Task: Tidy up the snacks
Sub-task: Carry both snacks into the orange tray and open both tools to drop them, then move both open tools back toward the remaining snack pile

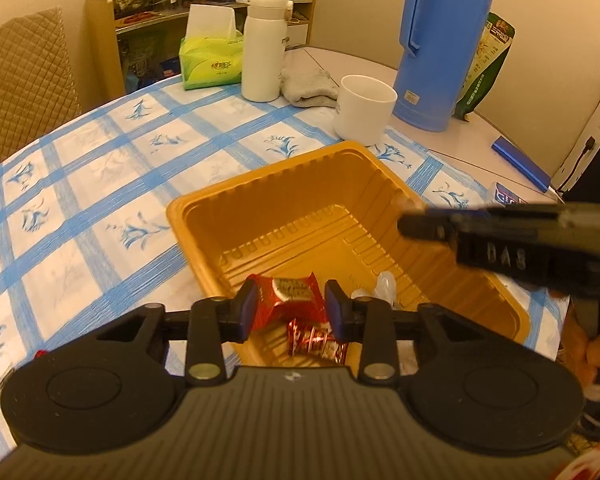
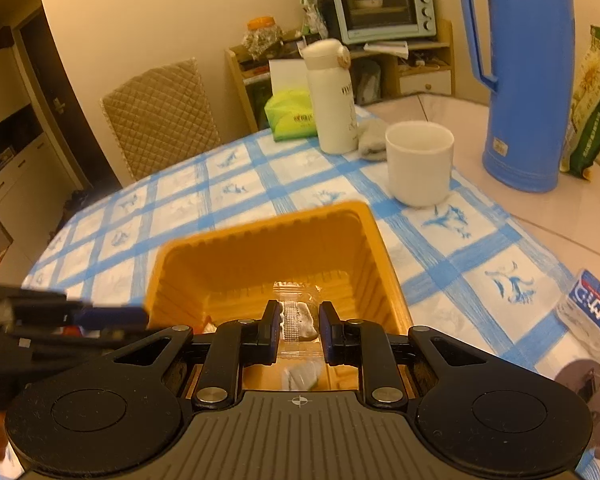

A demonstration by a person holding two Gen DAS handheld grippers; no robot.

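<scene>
Right gripper [image 1: 414,224] comes in smeared across the left view, its tips a blur over the tray [image 1: 204,216] rim; left gripper [image 2: 140,314] just as streaky in the right view, body lost off the left edge; clear packet [image 2: 300,320] contents too fuzzy to name; flask [image 2: 528,76] top clipped by the frame; bag [image 2: 592,104] beside it runs off the right edge, print unreadable.

Both wrist cameras look steeply down from close above the orange tray [image 1: 284,216], the left from the tray's near-left side, the right from its near-right, sharing the checked tablecloth [image 2: 260,184] and blue thermos [image 2: 528,80] toward the upper right.
</scene>
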